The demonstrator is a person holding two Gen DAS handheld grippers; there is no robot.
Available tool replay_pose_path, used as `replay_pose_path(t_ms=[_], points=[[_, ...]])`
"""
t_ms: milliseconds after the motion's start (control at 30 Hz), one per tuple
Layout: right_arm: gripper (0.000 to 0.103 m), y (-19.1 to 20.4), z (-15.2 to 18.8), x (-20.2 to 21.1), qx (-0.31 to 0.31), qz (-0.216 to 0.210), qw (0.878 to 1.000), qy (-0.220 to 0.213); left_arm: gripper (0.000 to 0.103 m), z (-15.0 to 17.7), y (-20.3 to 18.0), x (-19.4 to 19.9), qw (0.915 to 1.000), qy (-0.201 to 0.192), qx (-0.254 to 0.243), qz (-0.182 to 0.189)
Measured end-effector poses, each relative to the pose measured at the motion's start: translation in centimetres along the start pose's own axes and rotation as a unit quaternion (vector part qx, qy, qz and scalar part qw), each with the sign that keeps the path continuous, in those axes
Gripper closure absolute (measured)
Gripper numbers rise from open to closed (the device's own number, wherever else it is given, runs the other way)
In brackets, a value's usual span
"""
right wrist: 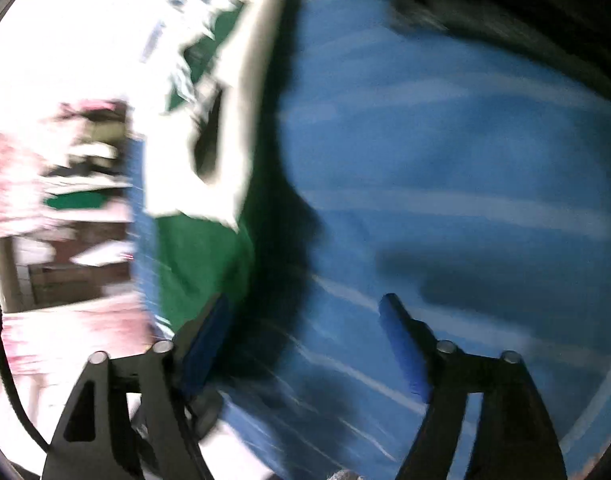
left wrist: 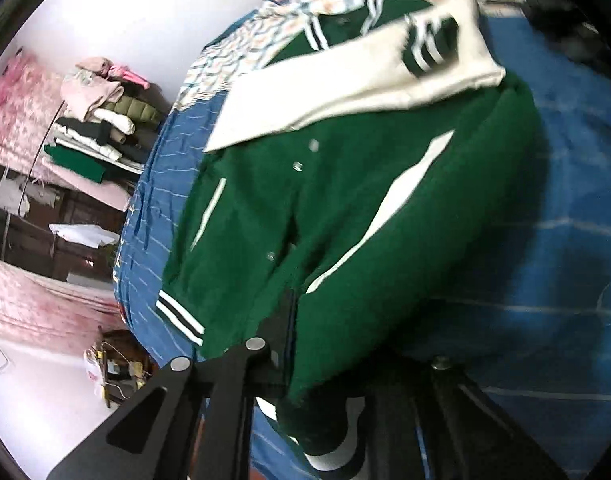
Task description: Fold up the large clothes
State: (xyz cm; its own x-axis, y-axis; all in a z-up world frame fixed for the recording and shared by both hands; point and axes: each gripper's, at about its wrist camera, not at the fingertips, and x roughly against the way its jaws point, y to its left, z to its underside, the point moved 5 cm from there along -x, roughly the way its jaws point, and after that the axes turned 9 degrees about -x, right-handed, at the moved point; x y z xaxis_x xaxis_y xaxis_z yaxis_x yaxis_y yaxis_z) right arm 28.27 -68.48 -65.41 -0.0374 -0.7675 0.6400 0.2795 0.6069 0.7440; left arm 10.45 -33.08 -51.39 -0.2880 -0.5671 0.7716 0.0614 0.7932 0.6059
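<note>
Jacket [left wrist: 345, 208] lies front-up on the blue sheet [left wrist: 565, 208], green body spread flat, snaps closed down the middle. White sleeve [left wrist: 345, 80] is folded across the chest, cuff toward the jacket's far shoulder; likely laid there to narrow the garment before the body fold.

Left gripper [left wrist: 325, 412]: at the jacket's near hem, jaws together and clamped on the green hem fabric, which bunches up between the arms. Judged purpose: lift the hem to carry it toward the collar.

Right gripper [right wrist: 305, 344]: jaws wide apart, nothing between the pads. It hangs over bare sheet just beside the jacket's side edge. View heavily blurred; contact with cloth cannot be told.

Stack of folded clothes [left wrist: 101, 128] sits well beyond the jacket, off the bed.

Risk: a one-sided lift could drag the hem askew and shift the sleeve.
</note>
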Motion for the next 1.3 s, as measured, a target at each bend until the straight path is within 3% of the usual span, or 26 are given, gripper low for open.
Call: replay_pose_path(t_ms=[100,200,300,333,367,400,433,500,533,733,833,967,1167,1200,1233,1300], points=[[0.019,2.4,-3.5,-1.9,-0.009,-0.057,0.998,0.005,0.094,-0.1,1.3,0.6,0.9998,-0.003,0.011,0.017],[0.019,4.1,-6.2,-5.4,-0.031,-0.086,0.996,0.014,0.094,0.0,2.0,0.0,0.9994,-0.008,0.012,0.031],[0.019,4.8,-8.0,-10.5,-0.072,-0.084,0.993,0.03,0.094,0.0,2.6,-0.8,0.9984,-0.015,0.011,0.054],[0.02,4.7,-8.4,-12.1,-0.095,-0.066,0.992,0.041,0.094,0.0,3.0,-0.9,0.998,-0.018,0.011,0.06],[0.024,4.7,-8.6,-13.3,-0.109,-0.056,0.991,0.044,0.094,0.0,3.3,-1.1,0.9972,-0.021,0.007,0.071],[0.058,4.9,-8.9,-14.0,-0.124,-0.017,0.992,0.035,0.094,0.0,3.5,-1.1,0.9968,-0.022,0.007,0.077],[0.072,5.6,-8.9,-14.3,-0.127,0.006,0.992,0.027,0.094,0.0,4.1,-1.1,0.996,-0.023,0.009,0.085],[0.084,8.2,-8.8,-14.1,-0.112,0.032,0.993,0.008,0.094,0.0,5.5,-1.3,0.9941,-0.025,0.014,0.104],[0.084,9.7,-8.6,-13.7,-0.101,0.043,0.994,0.001,0.094,0.0,6.5,-1.4,0.9927,-0.026,0.023,0.116],[0.086,23.4,-6.7,-11.9,-0.048,0.095,0.994,-0.029,0.094,0.4,14.7,-3.2,0.9783,-0.009,0.082,0.19],[0.086,30.4,-6.1,-15.0,-0.016,0.135,0.99,-0.031,0.093,0.7,19.2,-6.0,0.9681,0.015,0.121,0.219],[0.086,38.4,-5.9,-23.7,0.026,0.191,0.981,-0.013,0.092,1.8,24.7,-12.2,0.9576,0.05,0.169,0.228],[0.085,42.3,-4.9,-39.8,0.071,0.296,0.952,0.026,0.088,5.3,27.9,-23.5,0.9345,0.115,0.23,0.246],[0.081,42.1,-4.8,-41.9,0.081,0.312,0.946,0.034,0.087,5.8,27.9,-25.1,0.9297,0.127,0.235,0.253],[0.068,42.1,-4.7,-44.4,0.088,0.331,0.938,0.041,0.087,6.4,27.7,-26.6,0.9221,0.135,0.246,0.266],[0.049,42.2,-4.6,-46.9,0.086,0.346,0.933,0.042,0.086,7.5,27.9,-28.8,0.8983,0.146,0.274,0.311]])
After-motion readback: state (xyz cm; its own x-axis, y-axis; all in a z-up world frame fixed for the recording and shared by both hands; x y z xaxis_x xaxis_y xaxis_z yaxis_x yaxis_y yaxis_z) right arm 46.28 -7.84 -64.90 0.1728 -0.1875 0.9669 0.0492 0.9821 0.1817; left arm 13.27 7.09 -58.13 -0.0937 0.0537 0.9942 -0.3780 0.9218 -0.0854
